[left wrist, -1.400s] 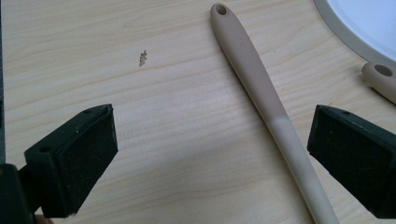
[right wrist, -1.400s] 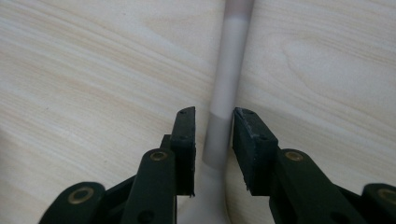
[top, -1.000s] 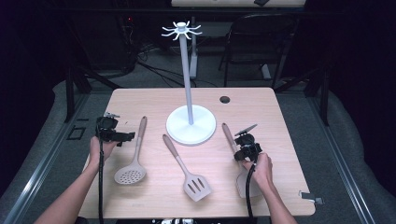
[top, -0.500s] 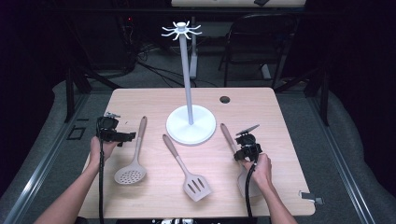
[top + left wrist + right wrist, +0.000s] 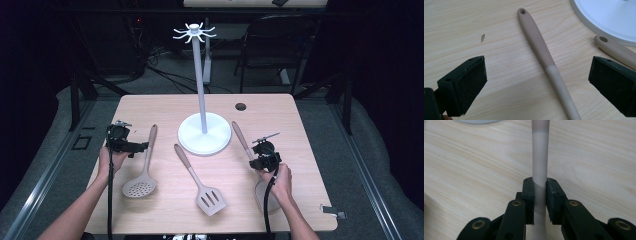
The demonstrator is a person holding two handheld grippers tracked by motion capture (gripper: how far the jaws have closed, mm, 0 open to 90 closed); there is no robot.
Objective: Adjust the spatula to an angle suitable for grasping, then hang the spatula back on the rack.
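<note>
A white stand (image 5: 204, 134) with a round base and a hooked top stands mid-table. On the left lies a beige skimmer (image 5: 142, 172), and its handle (image 5: 541, 50) runs between the wide-apart jaws of my left gripper (image 5: 137, 146), which is open just above it. A slotted spatula (image 5: 200, 182) lies in the middle, with its handle end (image 5: 614, 47) near the base (image 5: 609, 17). My right gripper (image 5: 256, 156) is shut on the handle (image 5: 539, 157) of a third utensil (image 5: 242, 140). The pads (image 5: 529, 192) press both sides of that handle, and the hand partly hides the utensil's head (image 5: 259, 194).
A dark round hole (image 5: 240, 106) sits in the tabletop behind the stand. A small metal clip (image 5: 332, 211) lies near the front right corner. A chair (image 5: 280, 45) and cables stand on the floor beyond the table's far edge.
</note>
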